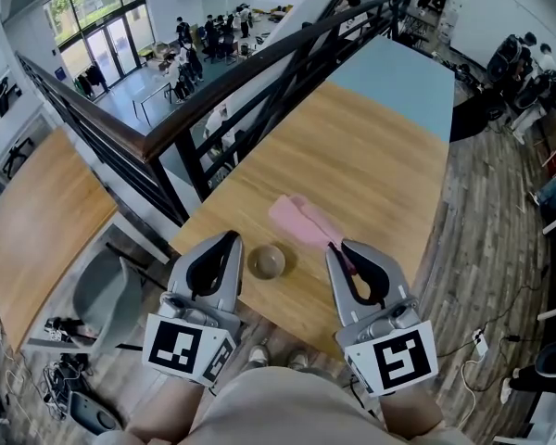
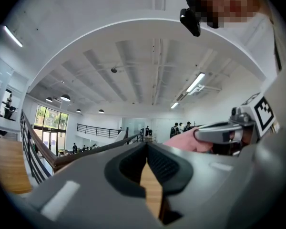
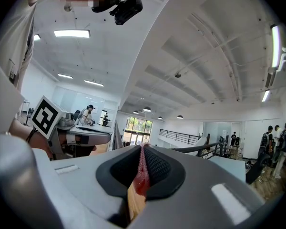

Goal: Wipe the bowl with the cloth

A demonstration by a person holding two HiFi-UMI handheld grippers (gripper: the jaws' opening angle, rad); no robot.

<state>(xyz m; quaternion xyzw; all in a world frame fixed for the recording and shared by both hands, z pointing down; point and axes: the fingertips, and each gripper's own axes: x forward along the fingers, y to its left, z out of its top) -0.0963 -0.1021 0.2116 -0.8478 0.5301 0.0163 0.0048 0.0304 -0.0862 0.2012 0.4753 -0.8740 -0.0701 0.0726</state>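
Your right tongs [image 1: 339, 248] are clamped on the pink cloth [image 1: 295, 217]; your left tongs [image 1: 230, 239] are together and empty. The bowl [image 1: 267, 261] on the worktop [image 1: 380, 156] apparently awaits wiping.

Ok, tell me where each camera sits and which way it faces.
Head view: on the head, steeply down at table, bowl, cloth, left tool, right tool; forearms, lap show.
Left gripper view: on the left tool, tilted ceilingward; empty shut jaws, torso above.
Right gripper view: on the right tool, likewise; jaws pinch the cloth.
Shared: each gripper view shows the other tool.
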